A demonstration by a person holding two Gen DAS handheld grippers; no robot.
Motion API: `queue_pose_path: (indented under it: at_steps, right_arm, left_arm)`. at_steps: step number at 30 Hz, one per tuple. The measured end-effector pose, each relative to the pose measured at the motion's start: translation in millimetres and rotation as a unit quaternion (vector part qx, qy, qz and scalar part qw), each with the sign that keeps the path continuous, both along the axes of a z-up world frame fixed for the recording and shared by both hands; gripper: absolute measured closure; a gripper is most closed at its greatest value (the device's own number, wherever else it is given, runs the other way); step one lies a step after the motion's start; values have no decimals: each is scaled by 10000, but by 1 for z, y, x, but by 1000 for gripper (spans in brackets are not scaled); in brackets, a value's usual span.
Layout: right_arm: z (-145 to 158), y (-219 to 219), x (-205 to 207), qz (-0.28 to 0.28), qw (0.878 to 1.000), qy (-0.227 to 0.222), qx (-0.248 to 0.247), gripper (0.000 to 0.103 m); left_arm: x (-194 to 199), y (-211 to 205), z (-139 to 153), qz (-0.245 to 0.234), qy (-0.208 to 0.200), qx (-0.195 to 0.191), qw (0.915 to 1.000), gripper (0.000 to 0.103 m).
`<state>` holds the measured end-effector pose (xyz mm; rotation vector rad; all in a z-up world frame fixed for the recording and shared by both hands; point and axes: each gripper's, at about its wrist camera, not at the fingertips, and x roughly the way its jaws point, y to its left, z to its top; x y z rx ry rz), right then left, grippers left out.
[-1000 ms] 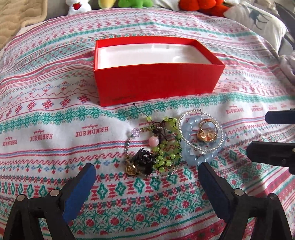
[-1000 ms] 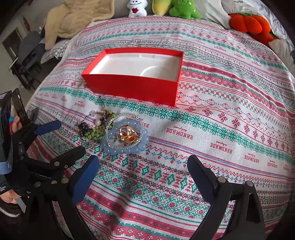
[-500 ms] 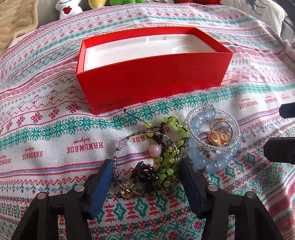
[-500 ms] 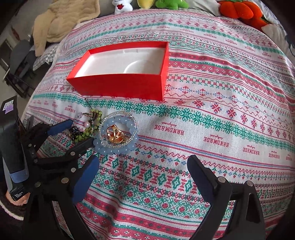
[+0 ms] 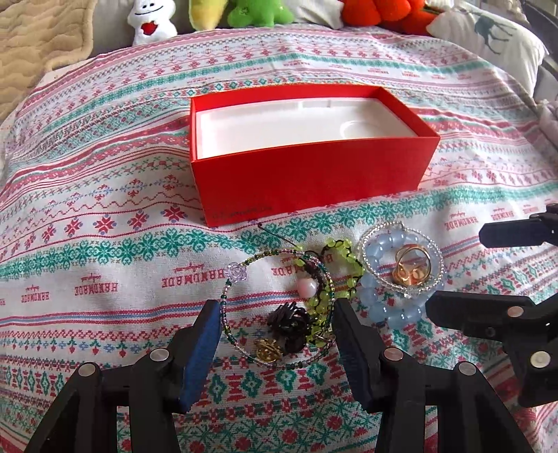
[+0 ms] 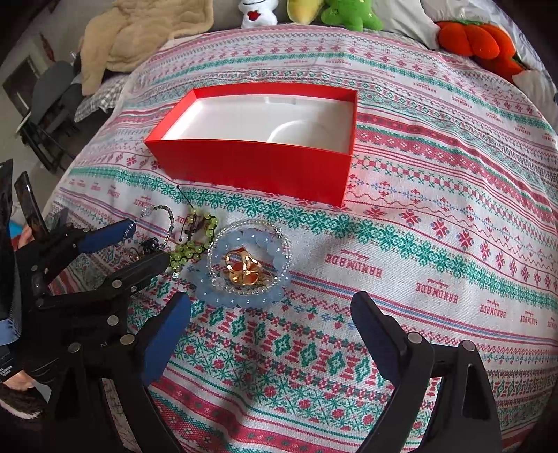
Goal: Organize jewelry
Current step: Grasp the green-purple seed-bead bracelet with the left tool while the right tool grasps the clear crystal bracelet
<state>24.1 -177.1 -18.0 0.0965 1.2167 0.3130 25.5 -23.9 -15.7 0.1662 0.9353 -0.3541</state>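
An open red box [image 5: 314,174] with a white insert sits on the patterned bedspread; it also shows in the right wrist view [image 6: 258,167]. In front of it lies a tangle of jewelry: a thin beaded wire bracelet [image 5: 244,271], green beads [image 5: 334,275], a black flower piece [image 5: 289,317], a blue bead bracelet [image 5: 383,303] and a gold ring [image 5: 411,268]. My left gripper [image 5: 275,313] is open, its fingers straddling the black piece and wire bracelet. My right gripper [image 6: 272,313] is open just in front of the blue bracelet [image 6: 244,265].
Plush toys [image 5: 150,21] and a pillow [image 5: 488,31] line the far edge of the bed. A beige blanket [image 6: 139,35] lies at the far left. The bedspread [image 6: 418,244] stretches to the right of the jewelry.
My left gripper has moved forward onto the jewelry tangle and its fingers have narrowed around it. My right gripper has come closer to the blue bracelet.
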Motion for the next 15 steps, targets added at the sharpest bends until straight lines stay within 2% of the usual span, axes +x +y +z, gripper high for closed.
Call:
queue_pose_path:
  at_steps: [5, 12, 14, 15]
  right_arm:
    - [-7, 12, 12, 65, 10000, 14, -36, 12]
    - [-22, 22, 25, 74, 9998, 121, -156, 20]
    - [-22, 21, 28, 55, 9998, 123, -118, 27]
    - [-22, 21, 29, 56, 9998, 136, -123, 36]
  left_arm:
    - [0, 9, 4, 175, -42, 61, 9998, 48]
    - [0, 14, 6, 232, -20, 33, 9997, 48]
    - [0, 15, 6, 238, -27, 31, 9997, 48]
    - [0, 15, 6, 239, -30, 33, 9997, 48]
